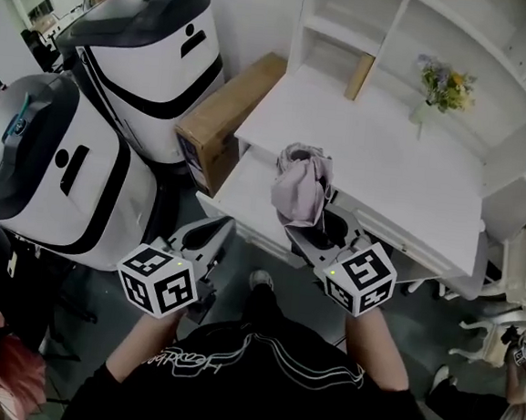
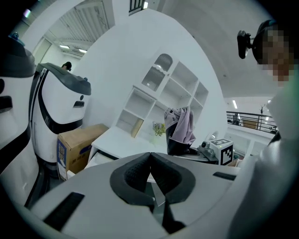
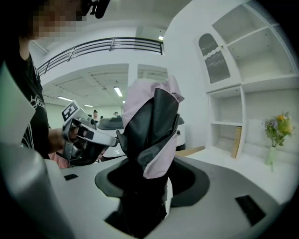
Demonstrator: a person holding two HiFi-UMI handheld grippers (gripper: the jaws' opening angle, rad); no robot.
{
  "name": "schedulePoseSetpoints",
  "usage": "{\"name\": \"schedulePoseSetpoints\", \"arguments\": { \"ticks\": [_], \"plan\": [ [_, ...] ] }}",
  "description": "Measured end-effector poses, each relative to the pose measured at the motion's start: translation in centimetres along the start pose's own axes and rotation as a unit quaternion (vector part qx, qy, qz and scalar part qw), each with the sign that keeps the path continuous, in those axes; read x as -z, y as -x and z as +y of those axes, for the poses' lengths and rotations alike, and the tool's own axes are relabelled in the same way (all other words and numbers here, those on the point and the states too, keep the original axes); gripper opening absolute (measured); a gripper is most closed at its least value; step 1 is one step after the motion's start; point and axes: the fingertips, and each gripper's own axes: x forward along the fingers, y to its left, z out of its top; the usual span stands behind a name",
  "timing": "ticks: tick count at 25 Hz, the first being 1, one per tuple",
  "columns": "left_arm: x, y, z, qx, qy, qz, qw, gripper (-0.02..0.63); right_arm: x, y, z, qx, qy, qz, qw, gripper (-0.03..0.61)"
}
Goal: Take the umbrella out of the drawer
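Note:
A folded pink and black umbrella (image 1: 300, 185) stands upright in my right gripper (image 1: 321, 228), which is shut on its lower part. It hangs in the air above the open white drawer (image 1: 243, 196) at the desk's front left. In the right gripper view the umbrella (image 3: 152, 126) rises from between the jaws of the right gripper (image 3: 145, 177). My left gripper (image 1: 208, 236) is lower left of the drawer with its pads together and nothing in them. From the left gripper (image 2: 150, 156) the umbrella (image 2: 180, 123) shows to the right, in front of the shelves.
A white desk (image 1: 377, 160) with shelves behind carries a vase of flowers (image 1: 443, 88) and a leaning book (image 1: 360, 76). A cardboard box (image 1: 223, 119) sits at the desk's left end. Two white and black robots (image 1: 144, 52) (image 1: 42, 167) stand at left. A white chair (image 1: 510, 212) is at right.

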Motion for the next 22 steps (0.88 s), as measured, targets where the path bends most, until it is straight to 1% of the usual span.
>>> {"name": "schedulePoseSetpoints", "arguments": {
  "ticks": [4,8,13,22],
  "plan": [
    [-1.5,1.1,-2.8,0.026,-0.027,-0.017,0.9992,0.018,-1.5,2.1,1.9,-0.014,-0.007,-0.044,0.999,0.235],
    [-2.4,1.9,-4.2,0.028,-0.053,-0.030,0.9977,0.018,-2.1,3.3,3.6,-0.031,-0.009,-0.064,0.997,0.235],
    [-2.2,1.8,-4.6,0.034,-0.051,-0.030,0.9977,0.018,-2.5,4.2,3.7,-0.025,-0.028,-0.085,0.996,0.235],
    [-1.5,1.2,-5.2,0.047,-0.050,-0.022,0.9974,0.018,-1.9,4.8,3.2,-0.010,-0.035,-0.084,0.996,0.235]
  ]
}}
